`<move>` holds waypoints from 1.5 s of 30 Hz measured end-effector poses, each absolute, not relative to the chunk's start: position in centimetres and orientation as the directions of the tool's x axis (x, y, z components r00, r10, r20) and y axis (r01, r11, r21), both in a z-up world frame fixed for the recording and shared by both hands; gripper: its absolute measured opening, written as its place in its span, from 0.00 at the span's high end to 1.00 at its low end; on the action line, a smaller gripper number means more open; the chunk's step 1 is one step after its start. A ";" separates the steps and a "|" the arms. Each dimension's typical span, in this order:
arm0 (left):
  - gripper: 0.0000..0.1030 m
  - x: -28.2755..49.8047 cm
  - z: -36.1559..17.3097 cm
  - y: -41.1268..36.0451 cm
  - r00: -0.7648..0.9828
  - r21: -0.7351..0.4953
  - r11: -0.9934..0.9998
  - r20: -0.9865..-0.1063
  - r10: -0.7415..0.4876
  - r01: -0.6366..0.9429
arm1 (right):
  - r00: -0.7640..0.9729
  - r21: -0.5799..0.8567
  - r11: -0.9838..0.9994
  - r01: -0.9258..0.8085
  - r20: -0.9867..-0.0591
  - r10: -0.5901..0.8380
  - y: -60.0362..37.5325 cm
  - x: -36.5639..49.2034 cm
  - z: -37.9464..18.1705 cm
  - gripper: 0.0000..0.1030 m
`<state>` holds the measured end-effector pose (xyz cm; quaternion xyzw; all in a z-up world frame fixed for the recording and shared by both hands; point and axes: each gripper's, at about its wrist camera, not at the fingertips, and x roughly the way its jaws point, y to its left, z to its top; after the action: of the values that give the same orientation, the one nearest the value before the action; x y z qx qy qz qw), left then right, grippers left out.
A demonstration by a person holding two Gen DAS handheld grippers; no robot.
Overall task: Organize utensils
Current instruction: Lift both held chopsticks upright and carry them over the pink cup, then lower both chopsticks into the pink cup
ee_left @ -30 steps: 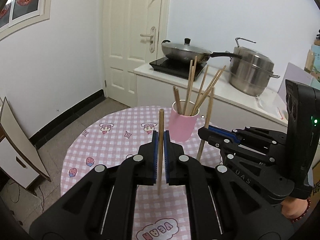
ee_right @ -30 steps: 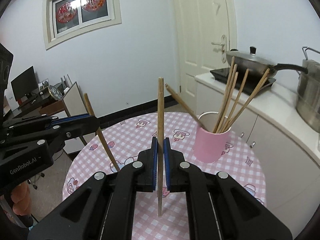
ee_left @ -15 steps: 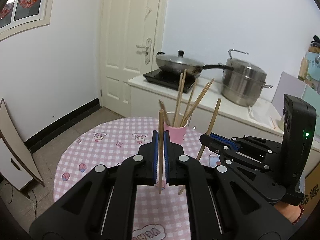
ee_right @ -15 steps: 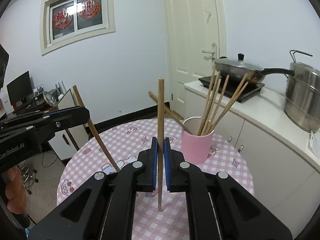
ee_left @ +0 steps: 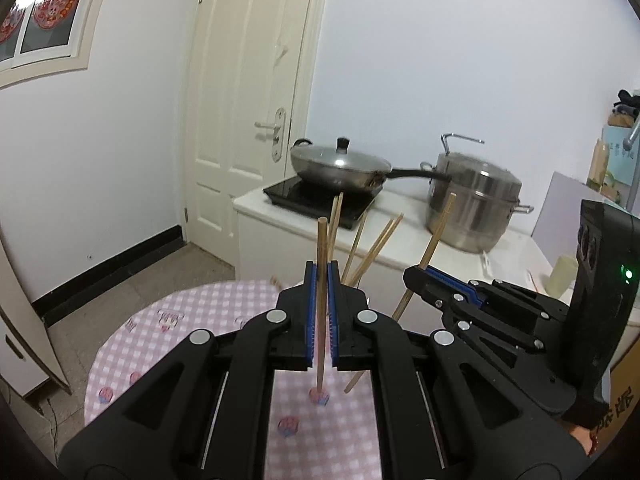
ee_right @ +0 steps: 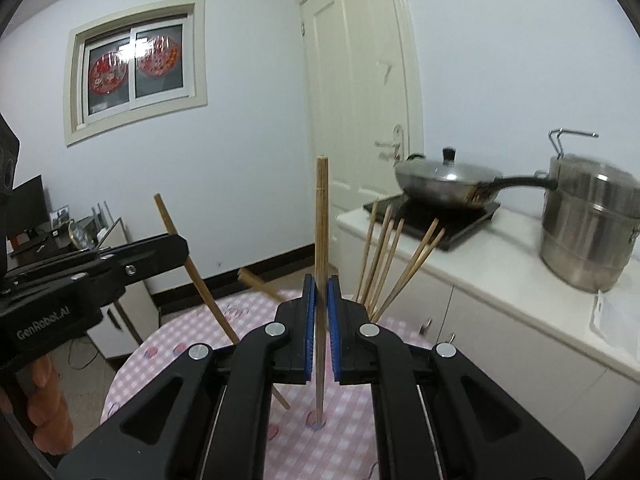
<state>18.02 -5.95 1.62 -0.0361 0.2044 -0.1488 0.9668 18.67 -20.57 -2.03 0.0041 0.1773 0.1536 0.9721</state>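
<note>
While both hover over the pink-checked desk (ee_left: 192,320), my left tongs (ee_left: 321,312) clench one upright chopstick (ee_left: 321,264), my right tongs (ee_right: 321,320) another chopstick (ee_right: 321,216); more chopsticks (ee_right: 384,256) stand just behind.

I see both views evenly lit by soft indoor light, with a cool bluish cast on the walls and no hard shadows. Black vignette fills every corner, and the fisheye bows the door (ee_left: 256,92) and window (ee_right: 136,68) beside my grippers. Small glints sit on the wok lid (ee_right: 448,170) and pot (ee_left: 472,200) ahead. The pot's rim is smeared by motion blur; the chopstick (ee_right: 321,280) in front of my lens stays sharp
</note>
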 end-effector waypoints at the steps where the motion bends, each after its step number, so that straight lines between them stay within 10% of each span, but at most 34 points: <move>1: 0.95 18.5 1.9 -6.3 0.877 -0.133 0.953 -0.373 -0.303 0.272 | 0.895 0.061 0.954 -0.293 -0.334 0.296 -20.7 18.9 -1.8 0.95; 16: 0.95 23.7 3.9 -8.7 0.937 -0.170 0.965 -0.253 -0.240 0.201 | 0.953 0.051 0.970 -0.237 -0.182 0.243 -21.8 22.9 0.6 0.95; 45: 0.94 26.9 0.9 -9.5 0.950 -0.147 0.975 -0.242 -0.200 0.167 | 0.923 0.086 0.962 -0.259 -0.271 0.272 -21.8 26.7 -3.3 0.95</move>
<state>26.89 -9.45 0.90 -0.0625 0.1285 -0.0931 0.9853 26.66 -21.77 -3.35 0.0241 0.1413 0.1355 0.9804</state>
